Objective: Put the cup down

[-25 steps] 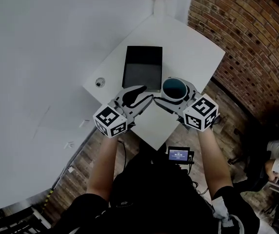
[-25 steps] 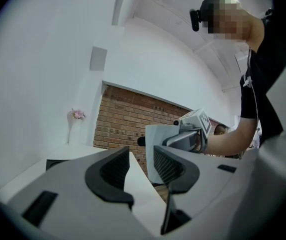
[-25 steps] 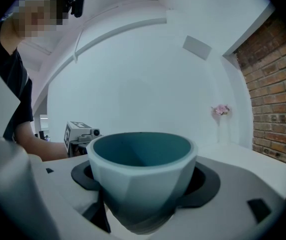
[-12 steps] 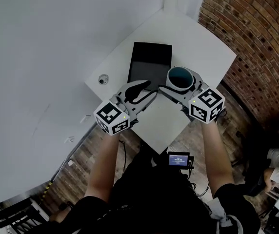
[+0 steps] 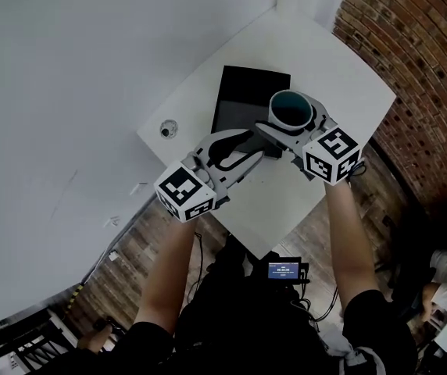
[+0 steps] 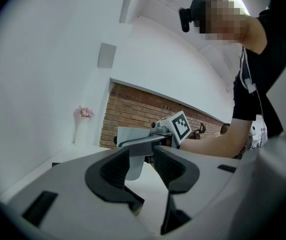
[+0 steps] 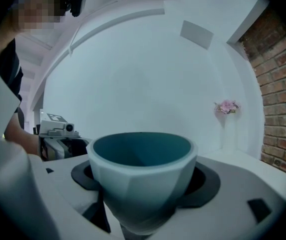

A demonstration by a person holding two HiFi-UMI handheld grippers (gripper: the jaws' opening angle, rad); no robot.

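- Cup: teal, upright, clamped between right gripper jaws, upper centre of head view, over white table.
- Left gripper: jaws apart, empty, left of cup.

Soft, even, rather dim indoor light; fisheye bending and dark corners in both gripper views.

Black pad partly hidden behind cup; round object unidentifiable.
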